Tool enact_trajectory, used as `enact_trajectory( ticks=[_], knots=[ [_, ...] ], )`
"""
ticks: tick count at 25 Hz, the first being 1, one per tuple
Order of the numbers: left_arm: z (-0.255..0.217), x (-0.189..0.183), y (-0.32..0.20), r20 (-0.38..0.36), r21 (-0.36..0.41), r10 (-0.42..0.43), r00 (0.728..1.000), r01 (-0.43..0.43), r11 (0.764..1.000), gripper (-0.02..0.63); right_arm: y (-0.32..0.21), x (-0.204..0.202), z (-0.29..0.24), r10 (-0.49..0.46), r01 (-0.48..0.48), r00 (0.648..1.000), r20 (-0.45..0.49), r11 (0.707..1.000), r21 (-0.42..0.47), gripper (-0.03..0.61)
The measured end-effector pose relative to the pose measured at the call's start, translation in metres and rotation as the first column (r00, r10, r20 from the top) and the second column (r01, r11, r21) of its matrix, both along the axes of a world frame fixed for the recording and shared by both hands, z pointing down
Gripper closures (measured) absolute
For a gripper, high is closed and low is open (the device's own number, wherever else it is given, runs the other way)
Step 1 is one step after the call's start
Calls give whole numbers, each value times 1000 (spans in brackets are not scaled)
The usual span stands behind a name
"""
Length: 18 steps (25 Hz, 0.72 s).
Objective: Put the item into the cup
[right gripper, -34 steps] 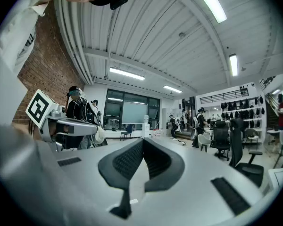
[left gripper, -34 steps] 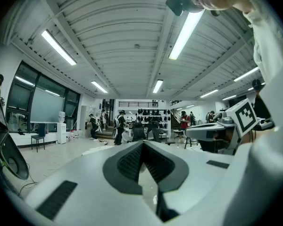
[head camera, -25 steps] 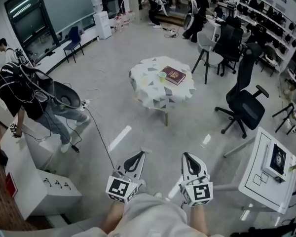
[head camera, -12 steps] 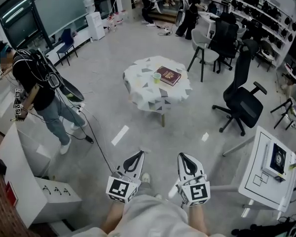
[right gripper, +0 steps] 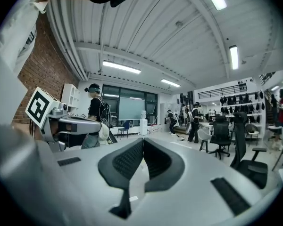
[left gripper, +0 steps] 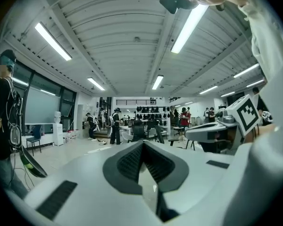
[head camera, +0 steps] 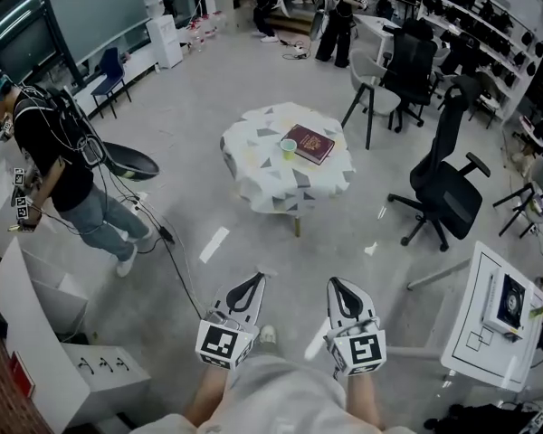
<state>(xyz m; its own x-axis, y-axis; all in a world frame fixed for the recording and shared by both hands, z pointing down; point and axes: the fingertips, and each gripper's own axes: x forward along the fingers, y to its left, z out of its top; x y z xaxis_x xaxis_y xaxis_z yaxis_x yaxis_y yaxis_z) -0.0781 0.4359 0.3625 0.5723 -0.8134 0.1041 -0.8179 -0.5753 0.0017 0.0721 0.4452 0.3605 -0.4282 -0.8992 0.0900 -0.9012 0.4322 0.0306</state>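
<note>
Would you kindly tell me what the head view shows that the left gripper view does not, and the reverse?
Only the head view shows the cloth-covered round table with the green cup and red book on it. Only the left gripper view shows the ceiling lights. Both show the left gripper, jaws together and empty, the right gripper, and the person in black.

Small green cup [head camera: 289,146] upright on patterned table [head camera: 256,168], beside red book [head camera: 309,143]
</note>
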Motion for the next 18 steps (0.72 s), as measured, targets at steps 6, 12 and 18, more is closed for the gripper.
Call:
enact_trajectory(
  ticks=[6,12,18],
  knots=[
    [3,-18,-49,-20,-6,31,999,-32,999,603,-44,-18,3,35,-36,999,-20,999,-15,571],
    [5,-37,-83,-43,-4,63,997,-63,998,603,-75,-46,5,50,-52,998,-47,998,-31,571],
    [10,-58,-108,-78,-10,49,996,-50,999,603,-94,-70,9,32,-35,997,-66,998,-48,571]
  ],
)
